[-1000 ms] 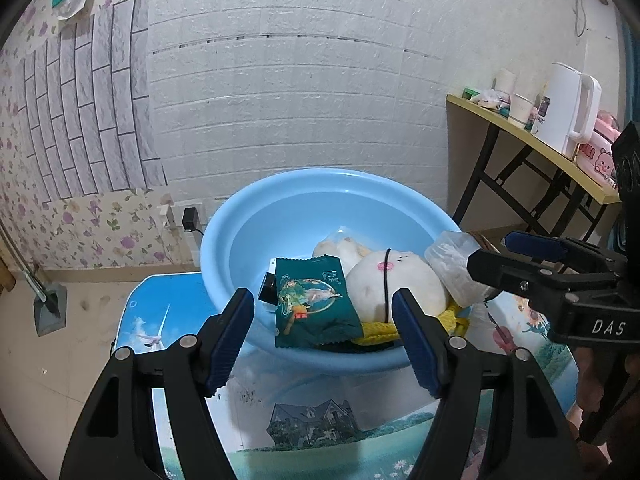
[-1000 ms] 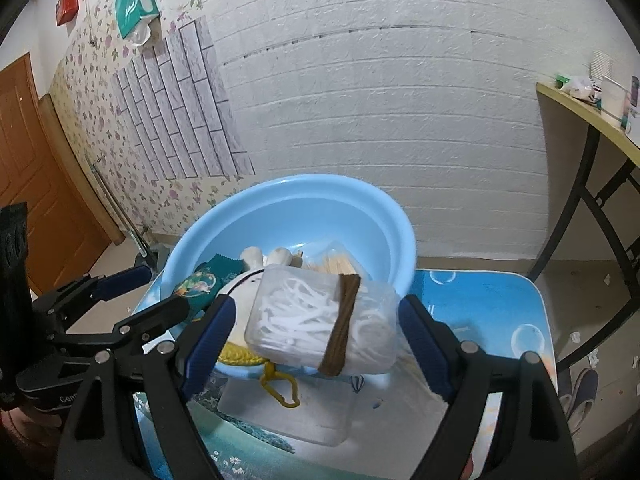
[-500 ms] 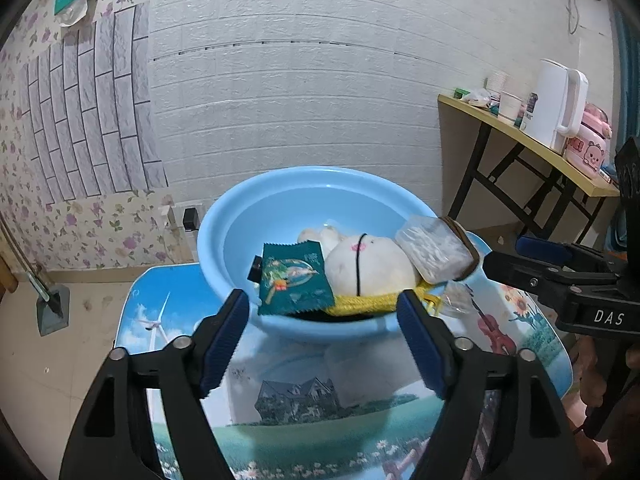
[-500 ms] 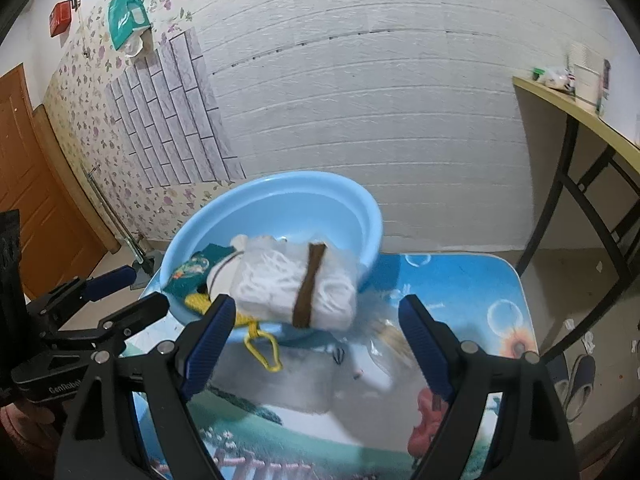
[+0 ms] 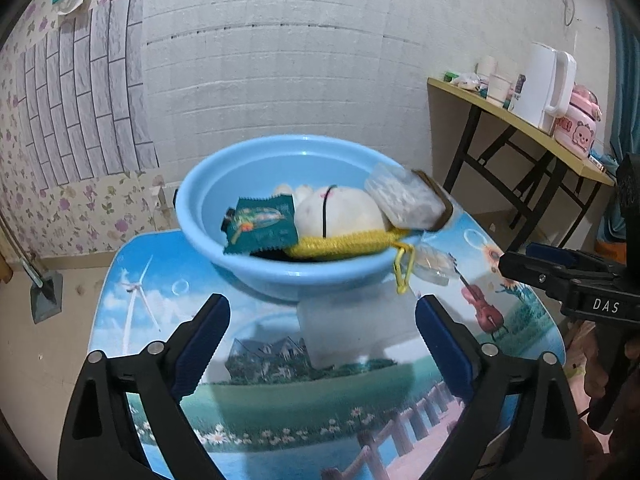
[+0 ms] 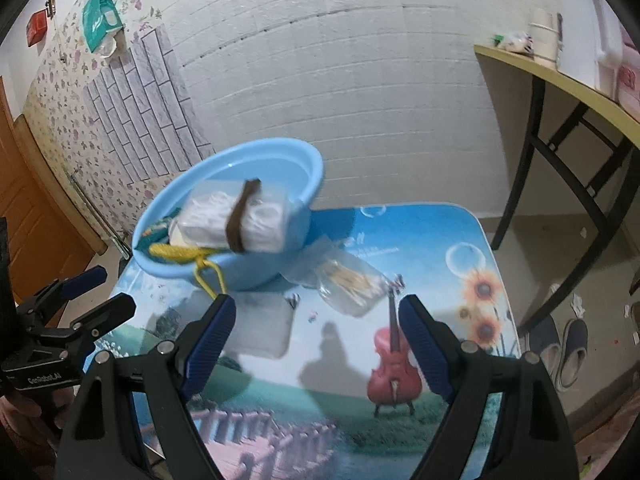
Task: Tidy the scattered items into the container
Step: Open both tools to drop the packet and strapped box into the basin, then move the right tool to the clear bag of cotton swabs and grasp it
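Blue basin point(image 5: 280, 276) holds green packet point(image 5: 262, 228), plush point(image 5: 340, 212), clear box point(image 5: 404, 196).

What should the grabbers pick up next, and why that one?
Probably the right gripper should reach for the clear bag of sticks. It lies on the table beside the blue basin, outside it, just ahead of those open, empty jaws. A flat clear packet also waits.

We are showing two alike grippers: the left gripper point(image 5: 322, 320) and the right gripper point(image 6: 316, 318) are wearing black angular frames, ribbed blue pads point(image 6: 208, 340) and round silver screws. At the right edge of the left view, white "DAS" lettering is sitting on black metal.
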Demonstrator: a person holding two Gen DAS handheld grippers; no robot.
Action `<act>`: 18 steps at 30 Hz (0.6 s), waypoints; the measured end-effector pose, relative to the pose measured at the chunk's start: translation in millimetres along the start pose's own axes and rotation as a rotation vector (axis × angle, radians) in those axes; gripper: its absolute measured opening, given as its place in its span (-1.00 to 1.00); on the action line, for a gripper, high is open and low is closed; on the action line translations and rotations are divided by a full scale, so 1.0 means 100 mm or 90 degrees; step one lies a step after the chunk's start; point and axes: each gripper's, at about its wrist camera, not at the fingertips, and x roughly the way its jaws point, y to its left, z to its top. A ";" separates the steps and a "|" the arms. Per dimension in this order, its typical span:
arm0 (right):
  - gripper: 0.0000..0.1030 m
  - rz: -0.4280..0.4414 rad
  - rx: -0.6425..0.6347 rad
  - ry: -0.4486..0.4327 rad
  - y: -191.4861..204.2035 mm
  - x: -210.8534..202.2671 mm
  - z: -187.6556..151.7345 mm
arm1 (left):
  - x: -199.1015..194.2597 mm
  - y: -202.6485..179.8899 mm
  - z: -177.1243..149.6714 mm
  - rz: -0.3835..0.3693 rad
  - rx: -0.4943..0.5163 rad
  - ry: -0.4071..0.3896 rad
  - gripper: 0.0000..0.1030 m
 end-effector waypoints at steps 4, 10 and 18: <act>0.64 -0.009 0.008 0.011 -0.08 0.02 -0.06 | 0.07 -0.03 -0.07 -0.015 -0.008 0.021 0.87; 0.64 -0.019 0.014 0.023 -0.17 0.09 -0.08 | 0.25 -0.07 -0.17 -0.029 -0.021 0.051 0.92; 0.64 -0.033 0.011 0.054 -0.25 0.32 -0.07 | 0.50 -0.17 -0.24 -0.055 -0.001 0.085 0.93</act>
